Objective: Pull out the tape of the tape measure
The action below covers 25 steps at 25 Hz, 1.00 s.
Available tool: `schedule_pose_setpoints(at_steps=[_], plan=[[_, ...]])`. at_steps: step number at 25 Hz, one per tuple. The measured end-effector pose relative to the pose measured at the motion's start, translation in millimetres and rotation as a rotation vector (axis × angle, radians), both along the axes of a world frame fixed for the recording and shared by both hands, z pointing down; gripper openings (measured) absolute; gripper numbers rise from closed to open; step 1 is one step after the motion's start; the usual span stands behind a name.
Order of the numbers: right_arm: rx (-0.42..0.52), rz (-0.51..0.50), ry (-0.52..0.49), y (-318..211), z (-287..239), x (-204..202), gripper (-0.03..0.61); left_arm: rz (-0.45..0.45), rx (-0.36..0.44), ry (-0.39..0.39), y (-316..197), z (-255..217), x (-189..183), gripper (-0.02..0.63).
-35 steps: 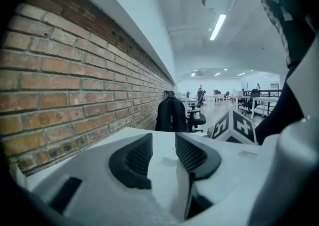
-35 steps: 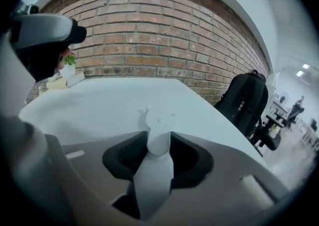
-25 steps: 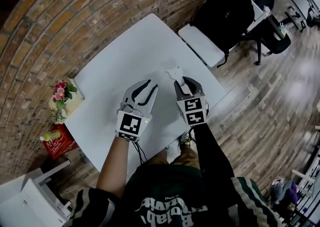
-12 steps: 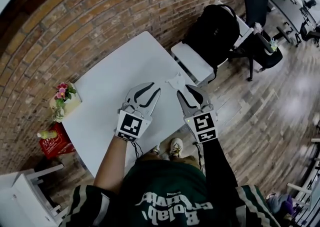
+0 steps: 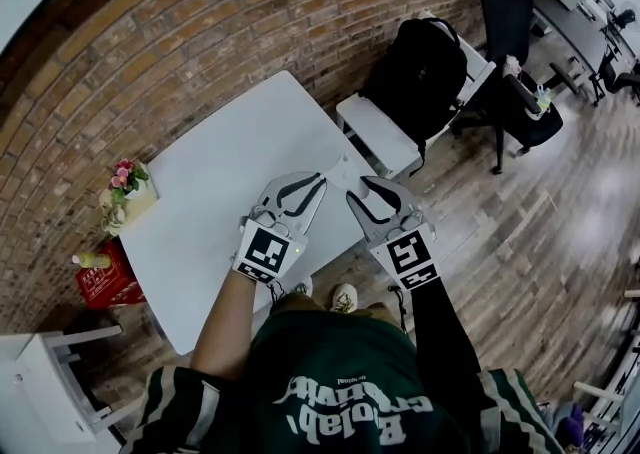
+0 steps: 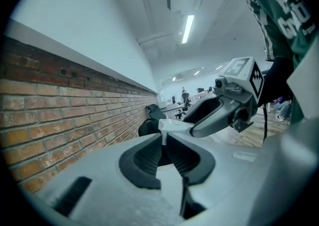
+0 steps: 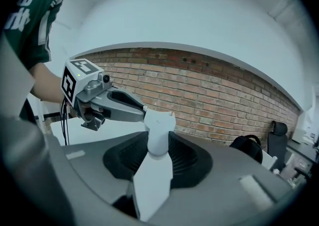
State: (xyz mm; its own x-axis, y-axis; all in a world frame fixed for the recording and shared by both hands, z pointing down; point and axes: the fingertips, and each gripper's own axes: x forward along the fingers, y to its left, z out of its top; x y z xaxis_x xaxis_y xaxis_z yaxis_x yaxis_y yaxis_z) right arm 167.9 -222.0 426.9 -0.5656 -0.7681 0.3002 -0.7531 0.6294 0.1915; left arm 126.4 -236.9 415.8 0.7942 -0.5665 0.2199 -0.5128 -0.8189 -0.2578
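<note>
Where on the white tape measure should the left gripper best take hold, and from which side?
The thin tab at its tape end, approached opposite the right gripper, which clamps the tape measure by its body. The tab stands edge-on, so pads fit it. The left gripper, jaws just closing, pinches it.

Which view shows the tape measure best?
Right gripper view: the white tape measure sits centred, clamped in the right gripper. Left gripper view shows only its thin end; head view, a small white speck.

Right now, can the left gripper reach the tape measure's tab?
Seemingly yes, nothing blocks it: the left gripper has just been closing its jaws, the tab between them, while the right gripper holds the tape measure.
</note>
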Motion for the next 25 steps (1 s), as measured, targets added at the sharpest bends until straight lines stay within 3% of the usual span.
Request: schedule_pose_setpoints(at_steps=[6,14,19,25], plan=[[-0.006,0.004,0.004,6,1,15,0.142,-0.002,-0.011,-0.005,10,-1,10,0.040],[-0.100,0.118,-0.013,-6,15,31,0.140,-0.114,-0.075,-0.009,1,9,0,0.040],[-0.157,0.219,-0.019,-17,29,69,0.140,-0.221,-0.121,-0.001,-7,17,-34,0.040],[-0.188,0.326,-0.033,-30,40,113,0.140,-0.405,-0.165,0.005,-19,27,-101,0.040]])
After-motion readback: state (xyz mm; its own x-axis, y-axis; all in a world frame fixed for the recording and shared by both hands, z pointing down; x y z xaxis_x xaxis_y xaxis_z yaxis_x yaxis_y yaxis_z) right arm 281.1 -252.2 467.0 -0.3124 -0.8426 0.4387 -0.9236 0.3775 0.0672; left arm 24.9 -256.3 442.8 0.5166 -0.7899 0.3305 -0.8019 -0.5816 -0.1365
